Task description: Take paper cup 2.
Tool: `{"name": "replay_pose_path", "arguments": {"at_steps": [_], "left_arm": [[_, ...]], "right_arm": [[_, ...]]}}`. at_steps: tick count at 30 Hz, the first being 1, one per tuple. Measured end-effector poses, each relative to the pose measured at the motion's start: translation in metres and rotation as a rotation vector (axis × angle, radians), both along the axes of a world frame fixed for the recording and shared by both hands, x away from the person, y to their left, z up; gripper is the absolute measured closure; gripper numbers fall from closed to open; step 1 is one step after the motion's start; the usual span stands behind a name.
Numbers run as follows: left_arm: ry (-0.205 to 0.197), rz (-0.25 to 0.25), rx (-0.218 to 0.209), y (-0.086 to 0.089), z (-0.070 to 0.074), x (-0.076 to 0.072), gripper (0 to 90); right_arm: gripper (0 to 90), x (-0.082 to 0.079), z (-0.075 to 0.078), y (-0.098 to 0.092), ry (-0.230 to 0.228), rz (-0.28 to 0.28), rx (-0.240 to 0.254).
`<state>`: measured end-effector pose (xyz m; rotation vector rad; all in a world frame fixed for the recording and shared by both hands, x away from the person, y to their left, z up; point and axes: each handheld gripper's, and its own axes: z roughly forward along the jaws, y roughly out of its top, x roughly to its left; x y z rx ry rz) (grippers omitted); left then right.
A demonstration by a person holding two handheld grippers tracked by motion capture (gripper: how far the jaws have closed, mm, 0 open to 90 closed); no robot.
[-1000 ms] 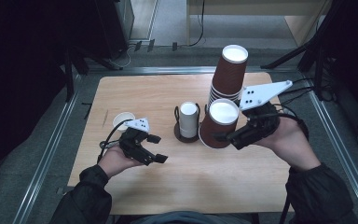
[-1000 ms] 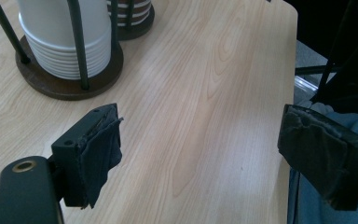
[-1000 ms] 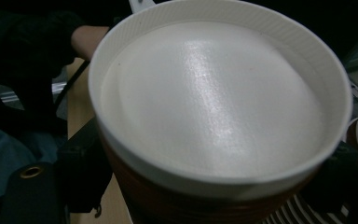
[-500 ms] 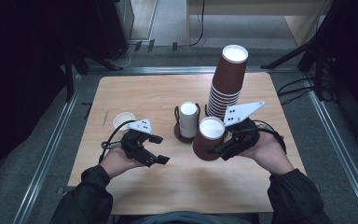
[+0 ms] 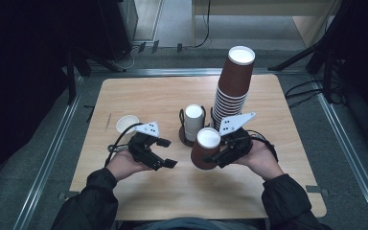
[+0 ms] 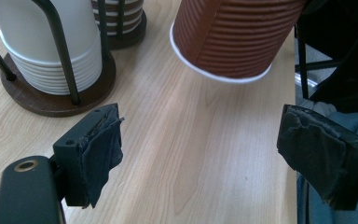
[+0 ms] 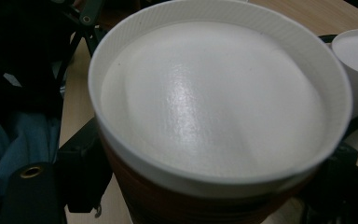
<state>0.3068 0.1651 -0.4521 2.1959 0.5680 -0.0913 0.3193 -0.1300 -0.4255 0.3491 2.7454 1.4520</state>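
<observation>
Clamped with the right tool (image 5: 218,157) on the ribbed wall of a brown cup (image 5: 206,149), squeezing from both sides. Holding it just in front of the white cup stack (image 5: 193,122), on the person's side of it, and clear of that stack's dark round base (image 6: 51,100). Gripped by the wall rather than by the rim, probably to keep the mouth free for setting down flat or for dropping over another cup. Carried upside down: white rolled lip toward the table (image 5: 268,191), closed white bottom up toward the high camera. Long axis near upright, tipped a little. In the left gripper view, hanging with the lip just off the wood, not yet resting on it, as far as can be judged. Waiting with the left tool (image 5: 166,153) to the left of the white cup stack, jaws apart with nothing between them, aimed at the bare wood beneath the held cup; likely kept ready to steady or take it. Just to the right of the white cup stack, and behind the held cup, a tall brown stack (image 5: 232,91), likewise inverted and seemingly of the same kind of cup. Farther left of the white cup stack, a single small white cup (image 5: 126,123), well apart from both tools.
</observation>
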Motion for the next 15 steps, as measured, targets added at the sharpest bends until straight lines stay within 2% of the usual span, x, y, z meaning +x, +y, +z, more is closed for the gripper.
{"name": "replay_pose_path", "arguments": {"at_steps": [2,4,7,10,15], "left_arm": [[-0.005,-0.009,0.011,-0.002,-0.001,0.001,13.8],[0.009,-0.023,0.021,-0.003,-0.001,0.002,13.3],[0.033,-0.040,0.007,-0.003,-0.001,0.006,13.6],[0.023,-0.036,0.034,-0.005,-0.001,0.007,13.4],[-0.023,-0.044,0.072,-0.011,0.001,0.007,13.1]], "right_arm": [[17.7,0.001,-0.003,0.003,0.012,0.005,0.009],[17.7,0.003,-0.007,0.007,0.023,0.015,0.014],[17.7,0.004,-0.012,0.012,0.030,0.032,0.012],[17.7,0.004,-0.014,0.016,0.036,0.043,0.011],[17.7,0.008,-0.017,0.020,0.051,0.066,0.062]]}}
